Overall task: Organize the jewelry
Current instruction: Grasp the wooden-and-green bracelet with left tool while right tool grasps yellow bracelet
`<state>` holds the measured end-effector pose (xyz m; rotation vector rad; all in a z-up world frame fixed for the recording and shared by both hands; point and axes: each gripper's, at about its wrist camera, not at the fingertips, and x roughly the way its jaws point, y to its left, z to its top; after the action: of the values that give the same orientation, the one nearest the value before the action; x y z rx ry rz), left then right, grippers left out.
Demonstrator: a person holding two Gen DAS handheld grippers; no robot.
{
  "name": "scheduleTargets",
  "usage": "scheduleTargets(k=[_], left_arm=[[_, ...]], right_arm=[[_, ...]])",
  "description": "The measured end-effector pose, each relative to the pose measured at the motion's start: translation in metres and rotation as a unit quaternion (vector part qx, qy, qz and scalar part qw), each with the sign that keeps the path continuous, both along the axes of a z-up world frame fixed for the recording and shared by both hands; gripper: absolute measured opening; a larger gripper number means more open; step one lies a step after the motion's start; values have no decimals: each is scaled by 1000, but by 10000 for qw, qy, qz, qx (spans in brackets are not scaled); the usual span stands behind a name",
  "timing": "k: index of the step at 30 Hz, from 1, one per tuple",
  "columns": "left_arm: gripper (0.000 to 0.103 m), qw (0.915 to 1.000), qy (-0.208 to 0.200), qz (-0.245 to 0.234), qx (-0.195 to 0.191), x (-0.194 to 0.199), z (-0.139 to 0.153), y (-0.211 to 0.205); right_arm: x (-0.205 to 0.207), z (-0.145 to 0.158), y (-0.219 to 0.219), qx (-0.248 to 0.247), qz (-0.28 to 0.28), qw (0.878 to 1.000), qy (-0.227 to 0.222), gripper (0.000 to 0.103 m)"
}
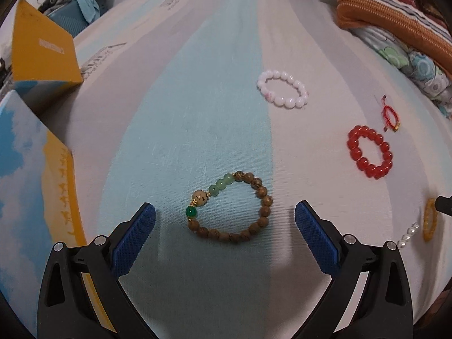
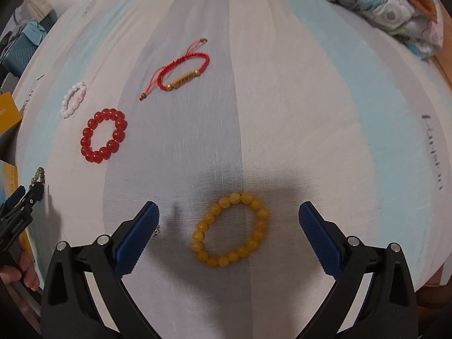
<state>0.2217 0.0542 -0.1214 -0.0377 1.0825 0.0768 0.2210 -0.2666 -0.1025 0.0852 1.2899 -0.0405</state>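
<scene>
Two grippers hang over a striped bed sheet (image 1: 214,90) strewn with bracelets, neither holding anything. Beyond the left fingers' outer side stands a yellow-and-blue box (image 1: 42,56), lid up, presumably the place the jewelry is bound for. The left gripper (image 1: 225,220) has its blue-padded fingers (image 1: 135,240) spread wide, and the wooden bead bracelet (image 1: 230,206) with green stones lies flat on the sheet between the tips, a framing that suggests it is the next piece to be taken. Ahead of those fingers and to their right lie a white bead bracelet (image 1: 282,91) and a red bead bracelet (image 1: 370,152), well apart from each other; a short string of pearls (image 1: 409,234) sits just outside the right finger. The right gripper (image 2: 228,221) is likewise spread, its fingers bracketing the yellow bead bracelet (image 2: 230,228), which lies untouched between them. Far ahead of it, toward the left, rests a red cord bracelet (image 2: 183,70) with a gold tube. Both tools point forward and down at a shallow tilt, side by side; a hand (image 2: 25,271) grips the left one's handle at the edge of the right view. Folded bedding (image 1: 395,28) is heaped at the far right
</scene>
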Motion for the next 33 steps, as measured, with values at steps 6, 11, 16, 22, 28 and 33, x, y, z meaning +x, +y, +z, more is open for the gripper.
scheduleTargets(k=[6, 11, 16, 22, 28, 33], left_arm=[[97, 9999, 129, -69, 67, 11, -11, 4], [96, 9998, 179, -86, 82, 15, -13, 4], [71, 9994, 232, -240, 1, 12, -10, 0], [39, 9990, 280, -311, -145, 8, -8, 2], [10, 9983, 319, -357, -337, 6, -3, 3], [10, 9977, 326, -359, -465, 5, 1, 7]], right_arm=[[7, -11, -2, 235, -78, 9995, 177, 89], [12, -28, 0, 218, -105, 9982, 543, 71], [14, -29, -2, 41, -291, 9977, 609, 50], [15, -29, -5, 37, -489, 9967, 647, 24], [15, -27, -6, 53, -647, 9960, 614, 9], [15, -24, -8, -2, -653, 9966, 512, 9]])
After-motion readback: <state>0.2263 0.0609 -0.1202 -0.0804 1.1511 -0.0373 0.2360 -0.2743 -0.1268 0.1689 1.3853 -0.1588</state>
